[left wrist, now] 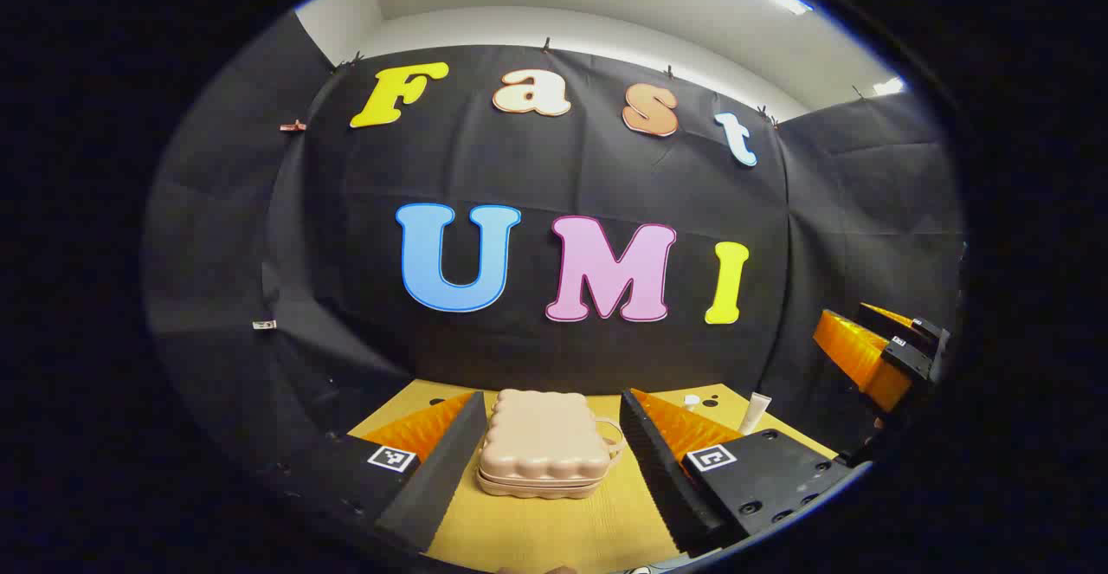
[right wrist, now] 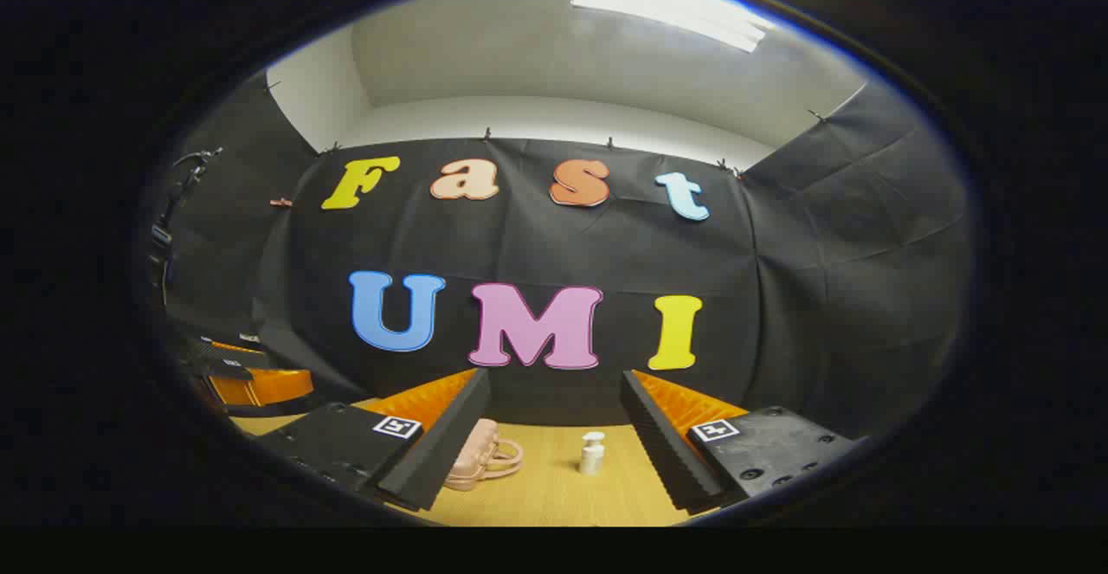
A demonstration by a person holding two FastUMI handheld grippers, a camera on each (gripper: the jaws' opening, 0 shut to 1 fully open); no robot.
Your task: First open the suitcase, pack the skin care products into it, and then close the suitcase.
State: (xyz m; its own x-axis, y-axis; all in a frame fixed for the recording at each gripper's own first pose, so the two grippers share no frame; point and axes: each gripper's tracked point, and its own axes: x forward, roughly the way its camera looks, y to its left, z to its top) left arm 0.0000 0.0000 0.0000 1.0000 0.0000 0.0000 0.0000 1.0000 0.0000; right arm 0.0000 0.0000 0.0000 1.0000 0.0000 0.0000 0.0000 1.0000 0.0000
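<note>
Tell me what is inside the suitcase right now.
That cannot be seen: the suitcase lies shut on the table, its lid covering the inside. The skin care items seen, a pump bottle and a tube, stand outside on the table.

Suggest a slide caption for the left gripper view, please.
Open left gripper faces the closed suitcase on the table.

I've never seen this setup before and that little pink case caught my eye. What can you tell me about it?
The suitcase is small and pale pink, with a bumpy, scalloped outline and a smooth, hard-looking shell. It lies flat on the wooden table, closed, a seam running round its side. A looped handle sticks out from one edge. It sits ahead between the open left gripper's fingers; nothing touches it but the table.
</note>
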